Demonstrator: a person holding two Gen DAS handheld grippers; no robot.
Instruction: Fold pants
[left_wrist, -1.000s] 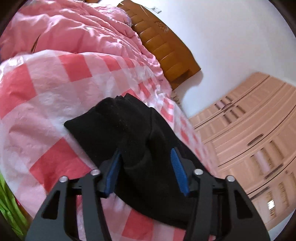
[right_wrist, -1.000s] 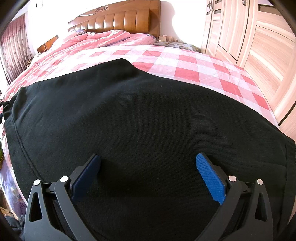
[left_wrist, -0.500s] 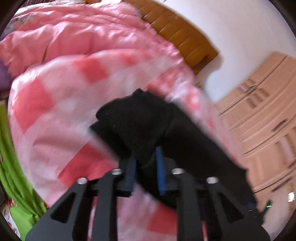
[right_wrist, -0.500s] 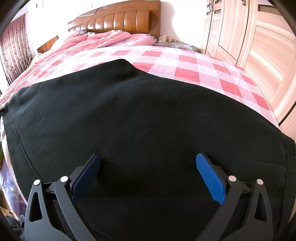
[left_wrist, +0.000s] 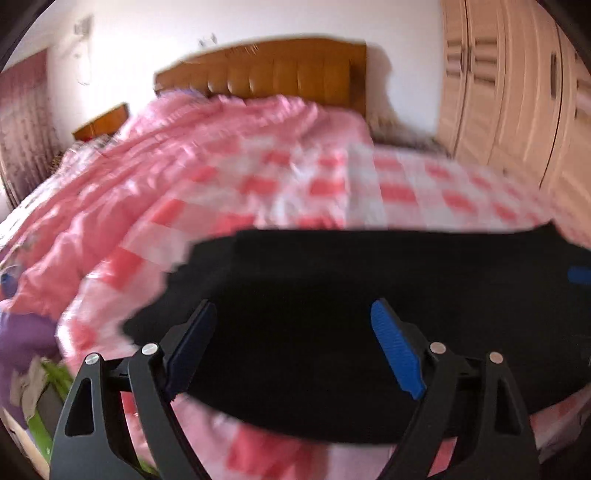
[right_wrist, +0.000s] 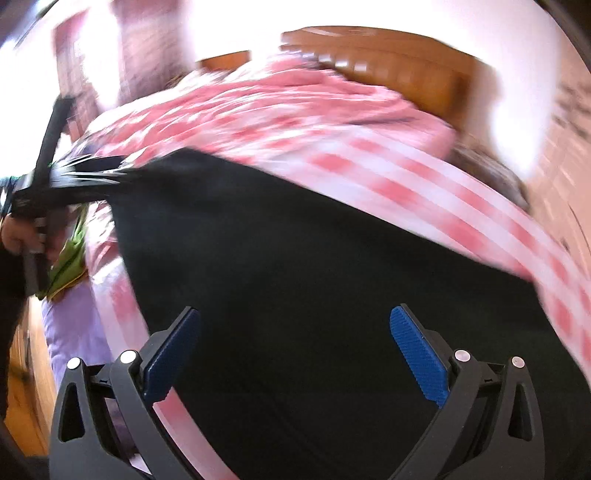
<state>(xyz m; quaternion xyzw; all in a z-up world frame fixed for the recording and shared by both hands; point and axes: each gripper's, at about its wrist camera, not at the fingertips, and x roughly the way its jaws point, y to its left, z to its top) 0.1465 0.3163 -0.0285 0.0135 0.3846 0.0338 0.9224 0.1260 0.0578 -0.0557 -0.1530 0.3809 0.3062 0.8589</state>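
Black pants (left_wrist: 369, 295) lie folded on the checked bed (left_wrist: 406, 192); left tongs (left_wrist: 291, 347) and right tongs (right_wrist: 295, 350) hover released. Next, probably regrip an edge for another fold.

No writing, label, brand, number or sign can be read in either view; both are blurred by motion.
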